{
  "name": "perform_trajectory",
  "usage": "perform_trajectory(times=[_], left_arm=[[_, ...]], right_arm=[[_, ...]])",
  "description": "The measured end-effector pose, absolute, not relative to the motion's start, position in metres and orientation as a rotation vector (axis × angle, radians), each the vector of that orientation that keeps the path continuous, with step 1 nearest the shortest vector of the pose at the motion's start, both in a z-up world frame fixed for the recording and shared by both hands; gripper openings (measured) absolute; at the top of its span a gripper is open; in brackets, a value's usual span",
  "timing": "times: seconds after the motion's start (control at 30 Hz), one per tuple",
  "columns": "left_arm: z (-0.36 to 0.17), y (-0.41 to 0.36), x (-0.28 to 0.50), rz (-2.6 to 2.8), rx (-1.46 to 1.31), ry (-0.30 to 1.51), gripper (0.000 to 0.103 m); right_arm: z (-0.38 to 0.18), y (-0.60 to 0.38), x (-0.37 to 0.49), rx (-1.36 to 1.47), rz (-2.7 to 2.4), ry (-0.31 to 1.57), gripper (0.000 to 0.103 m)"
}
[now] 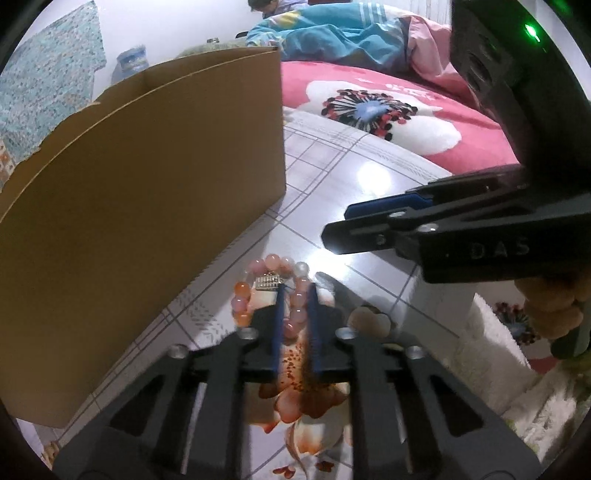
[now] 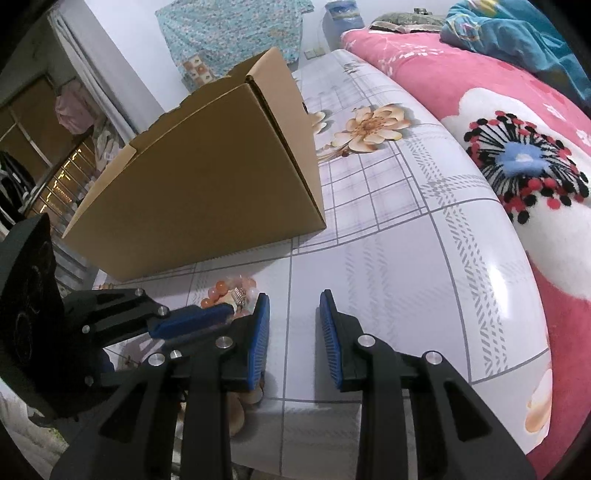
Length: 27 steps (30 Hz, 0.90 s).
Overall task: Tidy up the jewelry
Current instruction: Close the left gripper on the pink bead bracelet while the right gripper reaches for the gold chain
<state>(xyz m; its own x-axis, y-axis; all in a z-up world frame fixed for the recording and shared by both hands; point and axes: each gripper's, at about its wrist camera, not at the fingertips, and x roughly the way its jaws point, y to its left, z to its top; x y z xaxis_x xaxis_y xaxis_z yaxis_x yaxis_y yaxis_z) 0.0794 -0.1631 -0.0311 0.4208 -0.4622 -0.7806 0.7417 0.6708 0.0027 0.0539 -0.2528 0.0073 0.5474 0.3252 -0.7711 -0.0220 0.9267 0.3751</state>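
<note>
Bracelet: pink and orange bead bracelet (image 1: 275, 291) with a small silver charm (image 1: 269, 283), lying on the glossy checked tablecloth (image 1: 354, 173) just in front of the cardboard box (image 1: 147, 192).
Left gripper: left gripper (image 1: 295, 295) tilted down onto the bracelet; jaws drawn narrow, blue pads pressing on the beaded strand at its right side.
Right gripper: right gripper (image 2: 293, 299) held over bare cloth to the right of the bracelet; jaws partly apart, nothing between the pads.
Left wrist view only: beads seen between the left fingers; the right gripper (image 1: 332, 229) from the side, a hand (image 1: 554, 310) on its handle; a person in a teal jacket (image 1: 325, 33) far back on the pink blanket (image 1: 406, 122).
Right wrist view only: the left gripper (image 2: 229, 310) from the side, its tip at the bracelet (image 2: 229, 290); the box's (image 2: 207, 177) open top flaps; peach flower print on the cloth (image 2: 369, 125); a wardrobe at far left.
Cannot tell: whether the bracelet is lifted clear of the cloth.
</note>
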Motion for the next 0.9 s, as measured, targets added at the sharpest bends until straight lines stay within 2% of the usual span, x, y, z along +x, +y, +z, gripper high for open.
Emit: perform_trajectory(times=[0.3, 0.57, 0.9], left_arm=[[0.001, -0.112, 0.089, -0.687, 0.213, 0.775, 0.009], [-0.02, -0.079, 0.079, -0.607, 0.188, 0.867, 0.009], [-0.029, -0.067, 0.074, -0.59, 0.149, 0.853, 0.009]], right_arm=[[0.013, -0.251, 0.05, 0.339, 0.225, 0.96, 0.028], [0.022, -0.218, 0.049, 0.214, 0.32, 0.934, 0.028], [0.017, -0.183, 0.067, 0.065, 0.347, 0.95, 0.028]])
